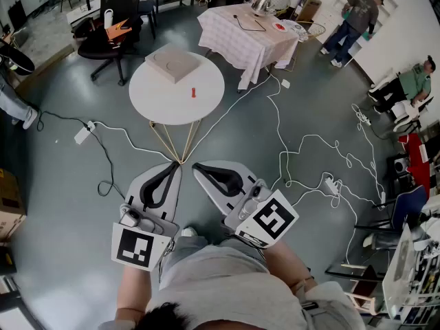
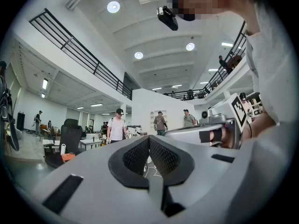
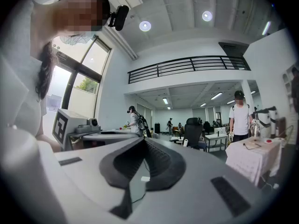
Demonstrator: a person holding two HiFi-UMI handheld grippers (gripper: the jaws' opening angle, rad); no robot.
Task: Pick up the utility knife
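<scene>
The utility knife is a small red thing lying on the round white table, right of centre. In the head view both grippers are held low near my body, well short of the table. My left gripper points up towards the table's foot with its jaws pressed together and nothing in them. Beside it my right gripper is also shut and empty. The left gripper view shows the left gripper with black pads meeting, looking out across the hall. The right gripper is likewise shut in its own view. Neither gripper view shows the knife.
A flat beige box lies on the round table's far side. White cables and a power strip trail over the grey floor. A checkered-cloth table stands behind, a black office chair at left. Several people stand around the hall.
</scene>
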